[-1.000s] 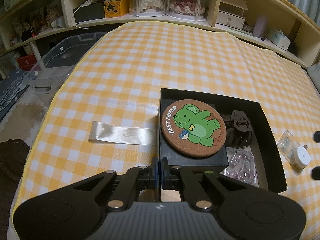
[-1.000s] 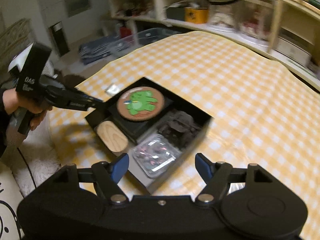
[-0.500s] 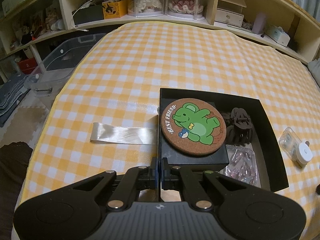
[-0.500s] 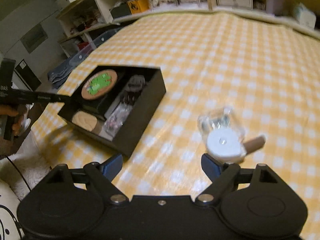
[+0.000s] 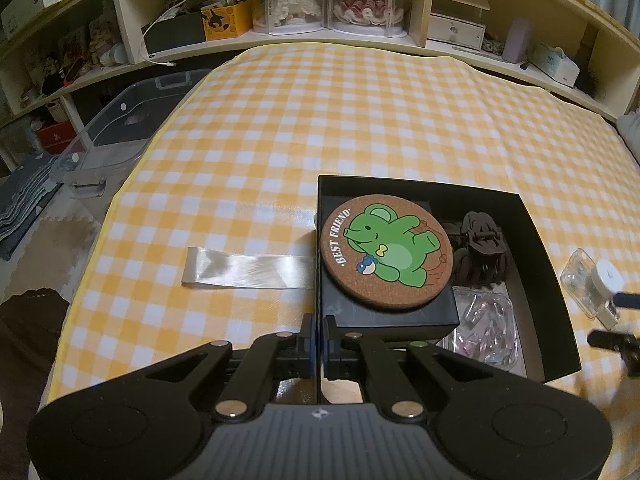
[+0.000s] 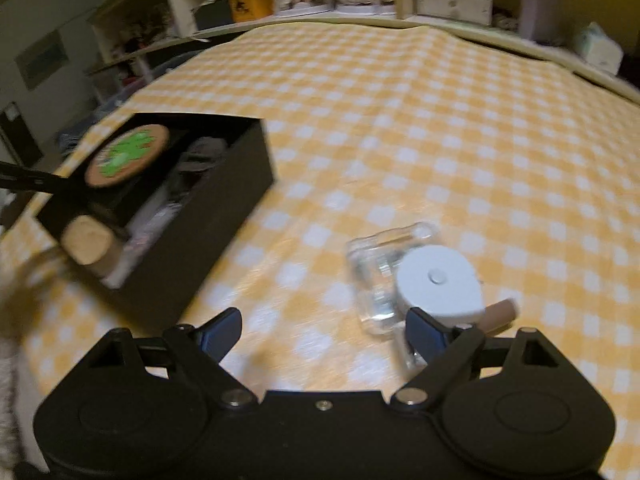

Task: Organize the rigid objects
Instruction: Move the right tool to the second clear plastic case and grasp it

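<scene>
A black box [image 5: 536, 240] sits on the yellow checked cloth [image 5: 360, 120]. It already has things inside. There is a round cork coaster [image 5: 386, 252] with a green bear on it, lying on a small dark box at the 9 o'clock side. A brown hair clip [image 5: 480, 254] sits at about 1 o'clock inside, and a clear packet of small pink bits [image 5: 486, 328] is at 5 o'clock. So a good part of the tidying looks done.

The left gripper [image 5: 319, 344] is pinched tight on the near wall of the black box. It looks like it holds the box steady.

Some things are left outside. A little clear case [image 6: 384, 276] lies on the cloth at 3 o'clock from the box, with a white round thing [image 6: 438, 282] on top of it. A small brown piece [image 6: 500, 312] pokes out beside them. The picture is too blurry to say what it is.

The right gripper [image 6: 322, 334] has just been opening its jaws wide, with nothing between them. Its right finger [image 6: 424, 334] is just beside the white round thing. I think picking up that pile and putting it in the box comes next.

A shiny strip [image 5: 246, 272] also lies flat on the cloth at 9 o'clock from the box.
</scene>
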### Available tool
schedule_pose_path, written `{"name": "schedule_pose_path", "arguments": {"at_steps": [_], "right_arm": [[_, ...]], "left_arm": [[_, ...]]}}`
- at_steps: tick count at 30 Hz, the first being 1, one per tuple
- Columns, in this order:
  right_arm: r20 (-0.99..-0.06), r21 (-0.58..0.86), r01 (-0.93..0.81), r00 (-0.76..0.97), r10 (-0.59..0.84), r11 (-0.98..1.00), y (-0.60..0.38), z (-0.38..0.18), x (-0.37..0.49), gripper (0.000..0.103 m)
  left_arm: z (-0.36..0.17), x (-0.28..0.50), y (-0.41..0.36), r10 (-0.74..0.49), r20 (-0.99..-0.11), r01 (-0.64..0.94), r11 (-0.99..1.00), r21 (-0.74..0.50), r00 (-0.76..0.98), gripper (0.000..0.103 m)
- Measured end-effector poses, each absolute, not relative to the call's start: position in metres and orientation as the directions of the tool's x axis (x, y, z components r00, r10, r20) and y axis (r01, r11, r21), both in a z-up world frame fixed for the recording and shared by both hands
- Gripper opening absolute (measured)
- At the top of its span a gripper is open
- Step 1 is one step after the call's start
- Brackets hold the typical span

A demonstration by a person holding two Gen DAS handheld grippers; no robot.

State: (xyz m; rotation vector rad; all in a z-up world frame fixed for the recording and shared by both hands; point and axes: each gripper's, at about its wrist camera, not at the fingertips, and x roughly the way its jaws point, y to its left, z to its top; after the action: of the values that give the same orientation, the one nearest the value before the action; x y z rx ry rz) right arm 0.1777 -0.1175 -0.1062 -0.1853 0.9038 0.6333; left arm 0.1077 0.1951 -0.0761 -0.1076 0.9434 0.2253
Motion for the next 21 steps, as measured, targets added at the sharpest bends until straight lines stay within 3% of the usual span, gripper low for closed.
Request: {"name": "schedule_pose_path", "arguments": {"at_steps": [10,21], "right_arm": [[-0.759,-0.007,-0.591,0.528,0.38,0.807,-0.121,-0.126,0.207,0.091],[-0.793,0.1,-0.629,0.417,0.444,0.771,-0.115,-0.132,0.23,0.093]], "left_arm": [[-0.076,0.108,0.194,0.146,-0.812,-0.234,0.972,0.013,0.565,0.004],[-0.076,0.108,0.194,0.148,-0.813,-0.229,0.973,0.018,0.563,0.004]]}}
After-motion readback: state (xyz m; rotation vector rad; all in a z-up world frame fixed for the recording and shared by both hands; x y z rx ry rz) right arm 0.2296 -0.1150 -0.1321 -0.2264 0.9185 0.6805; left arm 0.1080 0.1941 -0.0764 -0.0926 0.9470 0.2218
